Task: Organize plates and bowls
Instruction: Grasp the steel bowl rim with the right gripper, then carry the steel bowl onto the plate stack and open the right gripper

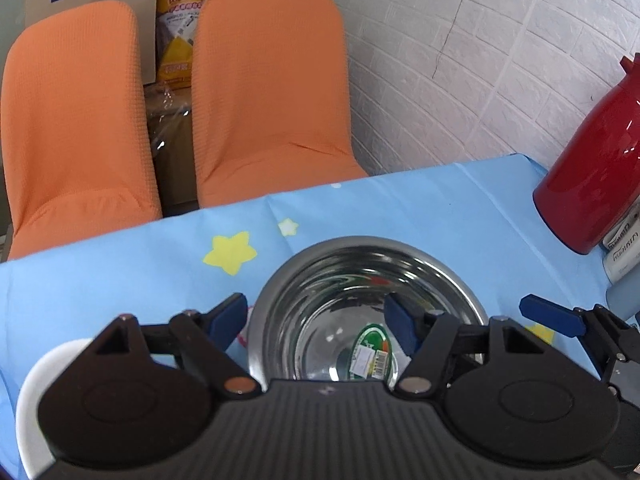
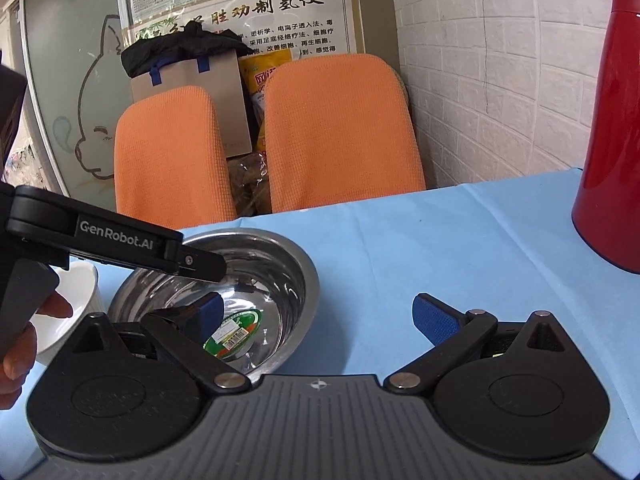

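A shiny steel bowl [image 1: 360,292] with a green sticker inside stands on the blue tablecloth [image 1: 420,208]. My left gripper [image 1: 316,312] is open and straddles the bowl's left rim: one blue pad is outside, the other inside. My right gripper [image 2: 316,304] is open across the right rim of the steel bowl [image 2: 280,264], left pad inside and right pad over the cloth. Its outer finger [image 1: 552,316] shows in the left wrist view. The left gripper's finger [image 2: 192,264] reaches into the bowl, with a hand [image 2: 16,344] on its handle. A white bowl [image 1: 44,372] [image 2: 76,312] sits just left of the steel one.
A red thermos jug [image 1: 592,184] [image 2: 608,140] stands at the table's right, with small white containers [image 1: 624,248] beside it. Two orange chairs [image 1: 268,92] face the table's far edge. A white brick wall [image 1: 480,60] runs along the right.
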Action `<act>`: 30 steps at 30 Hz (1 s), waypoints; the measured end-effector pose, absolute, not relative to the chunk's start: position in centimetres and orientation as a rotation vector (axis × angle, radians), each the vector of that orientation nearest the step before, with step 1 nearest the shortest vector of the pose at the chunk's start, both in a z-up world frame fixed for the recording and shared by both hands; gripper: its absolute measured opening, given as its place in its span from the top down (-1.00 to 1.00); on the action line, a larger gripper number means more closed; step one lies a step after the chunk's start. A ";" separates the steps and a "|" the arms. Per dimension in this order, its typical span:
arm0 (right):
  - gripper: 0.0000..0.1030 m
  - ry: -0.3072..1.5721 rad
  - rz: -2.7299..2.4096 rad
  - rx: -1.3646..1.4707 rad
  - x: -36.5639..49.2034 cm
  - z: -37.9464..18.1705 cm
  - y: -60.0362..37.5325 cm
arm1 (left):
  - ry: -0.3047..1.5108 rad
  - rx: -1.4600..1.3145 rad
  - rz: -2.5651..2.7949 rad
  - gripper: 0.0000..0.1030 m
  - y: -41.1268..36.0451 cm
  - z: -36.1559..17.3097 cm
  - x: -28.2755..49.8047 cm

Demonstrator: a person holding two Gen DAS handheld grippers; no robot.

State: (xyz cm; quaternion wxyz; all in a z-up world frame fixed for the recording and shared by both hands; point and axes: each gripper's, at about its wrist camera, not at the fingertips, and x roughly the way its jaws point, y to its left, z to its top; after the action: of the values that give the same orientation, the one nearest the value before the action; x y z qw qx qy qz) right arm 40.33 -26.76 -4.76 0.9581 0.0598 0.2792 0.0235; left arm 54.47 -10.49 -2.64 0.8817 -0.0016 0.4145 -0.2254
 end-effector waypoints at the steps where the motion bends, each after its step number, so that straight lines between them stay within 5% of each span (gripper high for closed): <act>1: -1.00 0.572 0.050 0.116 40.3 -4.8 -26.6 | 0.860 0.009 -0.469 -0.28 -10.7 -2.7 54.3; 11: -1.00 0.621 0.100 0.072 41.3 -6.1 -24.7 | 0.870 0.095 -0.446 -0.26 -11.6 -4.5 53.9; 16: -1.00 0.623 0.159 0.126 41.3 -6.3 -25.1 | 0.842 0.127 -0.444 0.14 -11.5 -4.5 53.4; 30: -1.00 0.533 0.219 0.156 37.7 -2.8 -25.0 | 0.789 0.092 -0.423 0.18 -10.1 0.3 48.4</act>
State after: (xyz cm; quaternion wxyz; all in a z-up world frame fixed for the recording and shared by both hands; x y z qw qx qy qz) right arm 37.73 -24.95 -2.84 0.9558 0.0770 0.2625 0.1078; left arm 48.43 -10.08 0.34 0.9004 0.0446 0.3815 -0.2043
